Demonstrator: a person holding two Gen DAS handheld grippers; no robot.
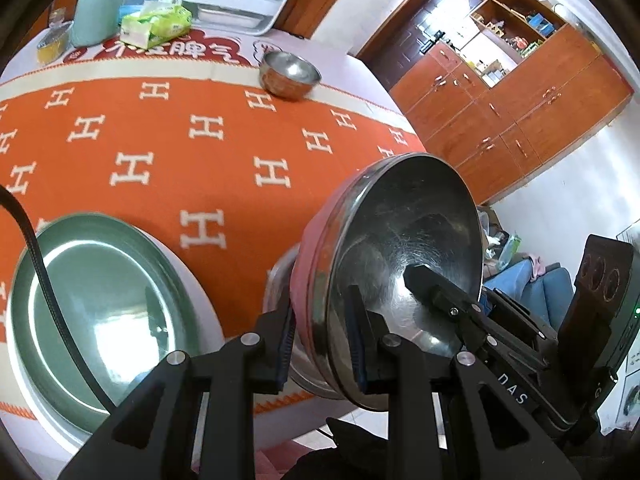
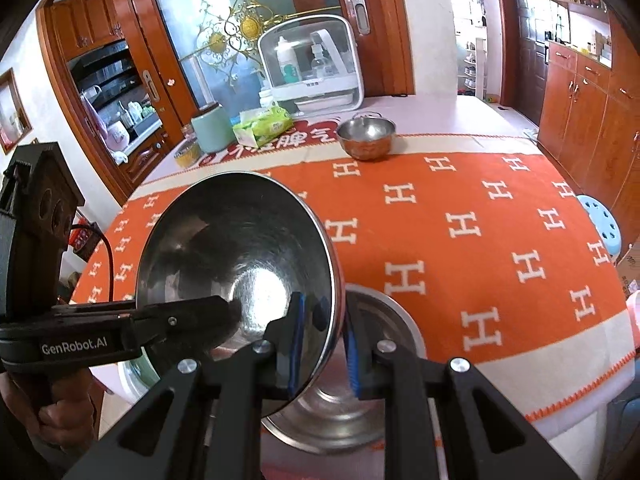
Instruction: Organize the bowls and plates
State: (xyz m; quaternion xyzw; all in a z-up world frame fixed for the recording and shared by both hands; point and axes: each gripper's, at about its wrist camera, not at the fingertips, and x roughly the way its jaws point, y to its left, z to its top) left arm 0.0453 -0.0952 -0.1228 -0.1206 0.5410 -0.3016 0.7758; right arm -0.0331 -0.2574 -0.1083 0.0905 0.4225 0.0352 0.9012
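A steel bowl with a red outside [image 1: 400,220] [image 2: 224,240] hangs tilted over the table's near edge, held by both grippers. My left gripper [image 1: 322,344] is shut on its rim, blue pads on either side of the wall. My right gripper [image 2: 324,348] is shut on the opposite rim. Each view shows the other gripper's finger inside the bowl. Beneath it a larger steel bowl [image 2: 340,420] rests on the orange cloth. A green plate with a white rim [image 1: 100,320] lies to the left. A small steel bowl [image 1: 290,74] [image 2: 366,136] stands at the far side.
At the table's back stand a mint canister [image 1: 96,12], a green tissue pack [image 1: 156,26], a yellow tin [image 1: 50,46] and a white clear-fronted box [image 2: 312,68]. Wooden cabinets [image 1: 520,100] line the right wall. A blue stool [image 2: 604,224] stands by the table's right edge.
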